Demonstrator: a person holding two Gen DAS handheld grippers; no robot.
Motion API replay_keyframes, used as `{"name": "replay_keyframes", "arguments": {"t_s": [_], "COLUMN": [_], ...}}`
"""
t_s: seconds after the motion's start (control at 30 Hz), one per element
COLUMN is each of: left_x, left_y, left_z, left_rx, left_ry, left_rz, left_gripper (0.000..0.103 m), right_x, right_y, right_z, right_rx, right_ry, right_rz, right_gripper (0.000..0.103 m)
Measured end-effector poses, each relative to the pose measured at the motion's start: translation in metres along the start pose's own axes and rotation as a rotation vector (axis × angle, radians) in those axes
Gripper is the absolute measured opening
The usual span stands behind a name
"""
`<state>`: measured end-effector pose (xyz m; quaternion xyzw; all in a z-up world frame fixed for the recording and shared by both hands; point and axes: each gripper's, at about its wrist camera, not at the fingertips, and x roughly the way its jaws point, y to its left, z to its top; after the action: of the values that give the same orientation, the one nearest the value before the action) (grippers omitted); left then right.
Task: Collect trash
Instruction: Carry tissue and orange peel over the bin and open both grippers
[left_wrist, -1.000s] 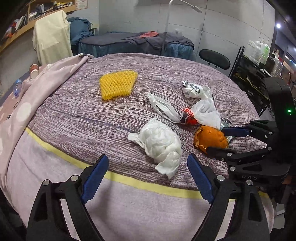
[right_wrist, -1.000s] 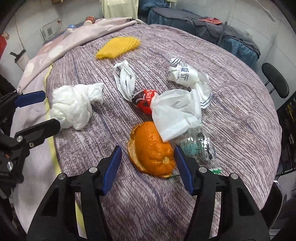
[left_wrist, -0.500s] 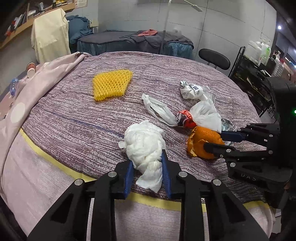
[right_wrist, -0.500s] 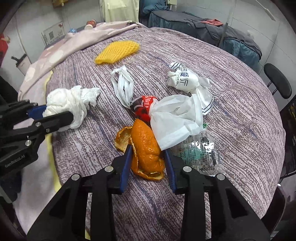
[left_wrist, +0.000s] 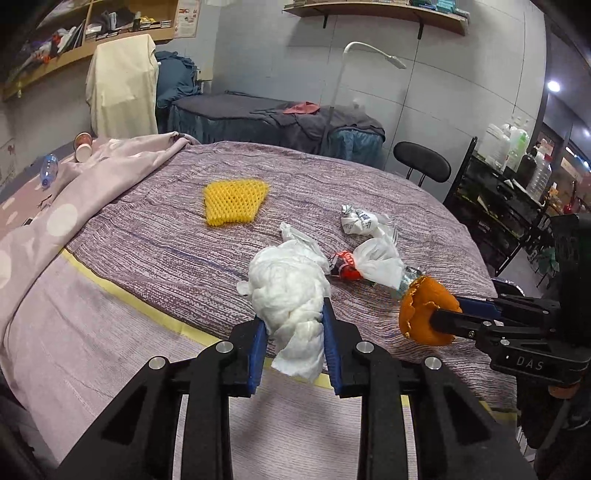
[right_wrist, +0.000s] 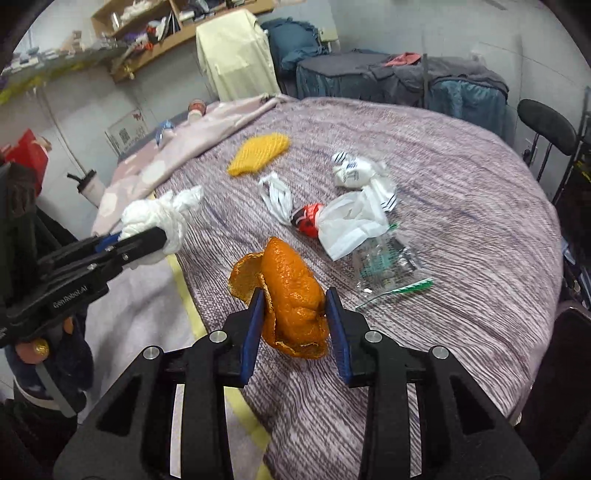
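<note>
Low in the frame's centre, the left gripper (left_wrist: 293, 345) clenched the white tissue wad (left_wrist: 290, 295), its long axis running up between the jaws; the right gripper (right_wrist: 295, 326) pinched the orange peel (right_wrist: 291, 299) likewise (both lifted off the bedspread (right_wrist: 461, 192)), leaving neither free for remaining litter.

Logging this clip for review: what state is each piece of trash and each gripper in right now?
left gripper: shut on the white tissue wad
white tissue wad: held, lifted
right gripper: shut on the orange peel
orange peel: held, lifted
yellow foam net: lying flat on the bed
white plastic bag: crumpled, lying
clear wrapper: flattened, lying
</note>
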<state>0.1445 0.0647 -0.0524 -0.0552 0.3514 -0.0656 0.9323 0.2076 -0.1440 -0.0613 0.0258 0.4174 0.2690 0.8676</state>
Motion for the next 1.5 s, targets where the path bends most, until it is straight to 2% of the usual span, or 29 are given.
{"name": "replay_keyframes", "arguments": {"t_s": [0.13,0.4,0.67,0.9,1.2,1.5], "left_x": [-0.007,-0.009,-0.007,-0.002,0.008,0.017], "left_y": [-0.013,-0.056,-0.104,-0.140,-0.180,-0.207], "left_z": [0.000,-0.001,-0.007,-0.013,-0.021,-0.027], "left_rx": [-0.005,0.058,0.124,0.171,0.227,0.273], "left_ry": [-0.030,-0.044,-0.046,-0.024,0.012,0.046], "left_rz": [-0.042,-0.125,-0.210,-0.281,-0.340,-0.378], "left_gripper": [0.027,0.027,0.027,0.027,0.027,0.027], "right_x": [-0.029,-0.092,-0.136,-0.152,-0.148,-0.129], "right_y": [-0.014,-0.056,-0.107,-0.148,-0.201,-0.232], "right_z": [-0.007,-0.031,-0.064,-0.098,-0.137,-0.158], "right_rx": [0.057,0.179,0.311,0.423,0.547,0.623], "right_ry": [-0.076,-0.215,-0.277,-0.279,-0.229,-0.165], "right_rz": [-0.016,-0.102,-0.202,-0.289,-0.415,-0.464], "right_gripper": [0.034,0.034,0.034,0.035,0.035,0.035]}}
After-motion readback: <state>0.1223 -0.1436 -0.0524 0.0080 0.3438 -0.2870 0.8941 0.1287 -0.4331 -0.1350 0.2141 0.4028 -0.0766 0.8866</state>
